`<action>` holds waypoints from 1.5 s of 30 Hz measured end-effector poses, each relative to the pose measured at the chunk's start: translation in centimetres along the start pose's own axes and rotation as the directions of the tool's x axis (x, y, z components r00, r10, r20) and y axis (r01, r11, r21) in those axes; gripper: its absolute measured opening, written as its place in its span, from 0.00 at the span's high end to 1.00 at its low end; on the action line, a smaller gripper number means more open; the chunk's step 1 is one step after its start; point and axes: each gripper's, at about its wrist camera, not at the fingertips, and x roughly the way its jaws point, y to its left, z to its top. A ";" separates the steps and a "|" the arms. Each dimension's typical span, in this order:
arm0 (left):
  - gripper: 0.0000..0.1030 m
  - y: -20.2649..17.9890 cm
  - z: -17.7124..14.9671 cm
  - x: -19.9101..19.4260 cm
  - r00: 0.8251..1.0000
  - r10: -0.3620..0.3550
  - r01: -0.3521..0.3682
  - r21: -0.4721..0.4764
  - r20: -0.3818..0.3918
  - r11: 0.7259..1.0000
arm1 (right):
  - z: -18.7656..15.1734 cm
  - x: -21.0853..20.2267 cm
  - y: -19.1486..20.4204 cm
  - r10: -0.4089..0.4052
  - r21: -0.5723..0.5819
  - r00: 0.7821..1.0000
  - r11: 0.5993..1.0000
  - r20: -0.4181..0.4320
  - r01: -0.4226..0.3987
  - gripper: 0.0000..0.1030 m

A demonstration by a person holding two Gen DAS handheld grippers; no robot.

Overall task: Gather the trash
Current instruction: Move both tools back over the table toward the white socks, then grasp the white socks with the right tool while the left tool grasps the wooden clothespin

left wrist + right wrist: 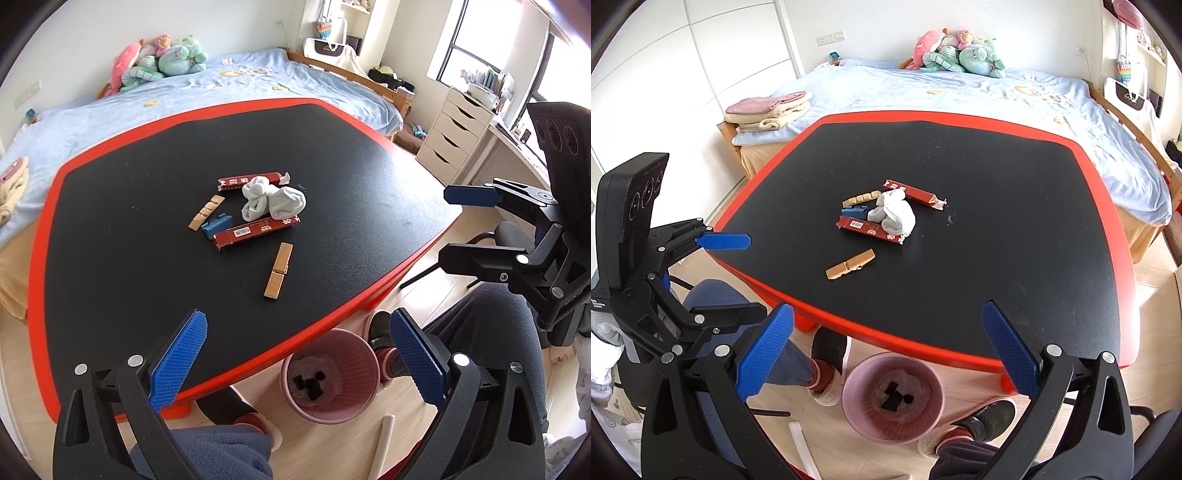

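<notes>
On the black, red-edged table (140,229) (1015,240) lies a small heap: a crumpled white cloth (273,203) (895,214), two red wrappers (255,232) (912,194), a blue clip (218,225) (854,212) and two wooden clothespins (279,271) (851,264). A pink bin (356,363) (855,382) stands on the floor under the near edge, with dark bits inside. My left gripper (297,325) (755,275) hangs open and empty over the near edge. My right gripper (888,314) (452,225) is also open and empty, off the table's side.
A bed (997,96) with plush toys (159,61) borders the table's far side. White drawers (456,129) and an office chair (509,232) stand to the right. The person's legs and slippered feet (825,365) flank the bin. A pale stick (382,443) lies on the floor.
</notes>
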 end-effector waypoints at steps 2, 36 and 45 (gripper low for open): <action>0.07 0.3 0.4 0.4 1.000 0.003 -0.003 0.004 -0.006 1.000 | 1.0 0.7 -0.2 0.004 -0.001 1.000 1.000 -0.005 -0.004 0.03; 0.31 2.3 2.5 8.4 0.994 -0.013 0.017 0.033 -0.104 0.999 | 6.9 14.7 -2.6 0.055 -0.045 0.990 0.997 -0.132 -0.062 0.39; 0.72 1.9 2.5 8.5 0.993 -0.023 0.028 0.046 -0.114 0.999 | 6.8 14.9 -2.1 0.067 -0.068 0.988 0.995 -0.141 -0.077 0.71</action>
